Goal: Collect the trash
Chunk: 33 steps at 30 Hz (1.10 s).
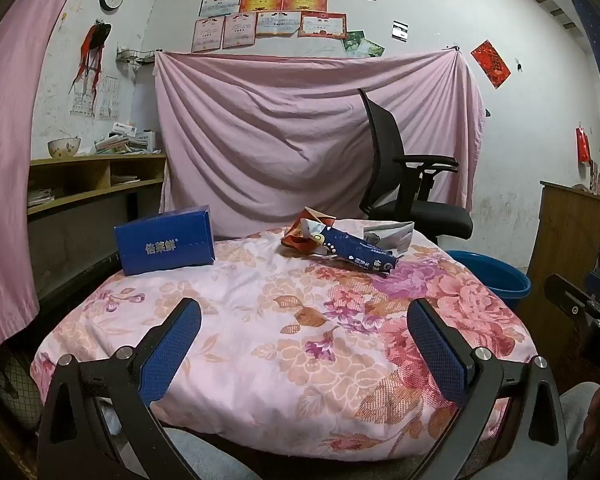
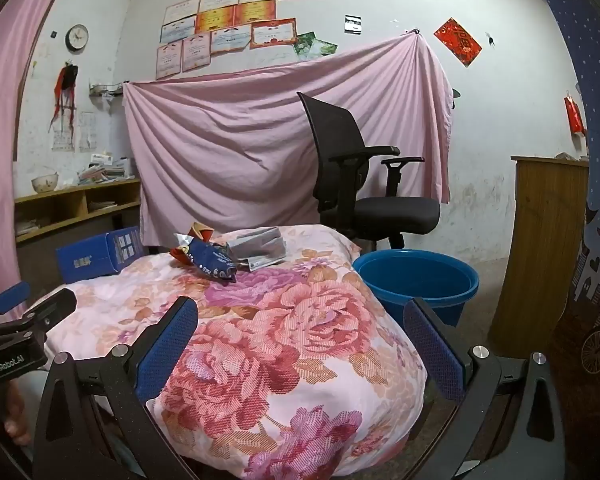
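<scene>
A heap of trash lies at the far side of the flowered cloth (image 1: 260, 320): a dark blue wrapper (image 1: 360, 250) (image 2: 214, 260), a red-orange wrapper (image 1: 304, 230) (image 2: 198, 234) and a silver wrapper (image 1: 388, 234) (image 2: 260, 246). A blue box (image 1: 165, 242) (image 2: 96, 258) stands at the far left. A blue basin (image 2: 416, 280) (image 1: 490, 276) sits on the floor to the right. My left gripper (image 1: 304, 320) is open above the near cloth, nothing between its fingers. My right gripper (image 2: 300, 320) is open too, empty, near the cloth's right edge.
A black office chair (image 2: 352, 184) stands behind the table before a hanging pink sheet (image 1: 300, 128). Wooden shelves (image 1: 88, 184) run along the left wall, a wooden cabinet (image 2: 540, 248) stands on the right. A pink curtain (image 1: 8, 160) hangs at the left.
</scene>
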Available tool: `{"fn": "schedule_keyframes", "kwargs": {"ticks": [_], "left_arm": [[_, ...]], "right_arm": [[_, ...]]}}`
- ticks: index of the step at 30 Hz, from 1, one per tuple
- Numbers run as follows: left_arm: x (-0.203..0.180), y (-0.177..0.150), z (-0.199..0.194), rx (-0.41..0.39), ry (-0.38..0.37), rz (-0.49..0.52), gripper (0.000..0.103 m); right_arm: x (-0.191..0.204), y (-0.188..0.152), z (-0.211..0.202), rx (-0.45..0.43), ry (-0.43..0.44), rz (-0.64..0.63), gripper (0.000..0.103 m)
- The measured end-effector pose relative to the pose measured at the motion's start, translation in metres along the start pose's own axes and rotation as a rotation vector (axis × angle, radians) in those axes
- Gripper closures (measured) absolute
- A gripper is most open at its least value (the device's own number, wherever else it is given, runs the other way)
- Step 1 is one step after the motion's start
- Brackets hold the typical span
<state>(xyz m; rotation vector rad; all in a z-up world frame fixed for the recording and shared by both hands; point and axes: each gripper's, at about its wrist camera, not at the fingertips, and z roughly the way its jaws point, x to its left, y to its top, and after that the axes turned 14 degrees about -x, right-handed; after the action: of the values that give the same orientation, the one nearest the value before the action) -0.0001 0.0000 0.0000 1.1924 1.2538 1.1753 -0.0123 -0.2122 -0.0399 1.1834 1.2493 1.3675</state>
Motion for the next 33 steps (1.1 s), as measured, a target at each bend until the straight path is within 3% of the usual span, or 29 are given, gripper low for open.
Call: {"fn": "schedule_keyframes", "kwargs": {"ticks": [33], "left_arm": [[-0.0001, 0.0000, 0.0000, 0.002, 0.001, 0.006, 0.002]], "right_arm": [[-0.0025, 0.0010, 0.0003, 0.002, 0.000, 0.012, 0.000]]}}
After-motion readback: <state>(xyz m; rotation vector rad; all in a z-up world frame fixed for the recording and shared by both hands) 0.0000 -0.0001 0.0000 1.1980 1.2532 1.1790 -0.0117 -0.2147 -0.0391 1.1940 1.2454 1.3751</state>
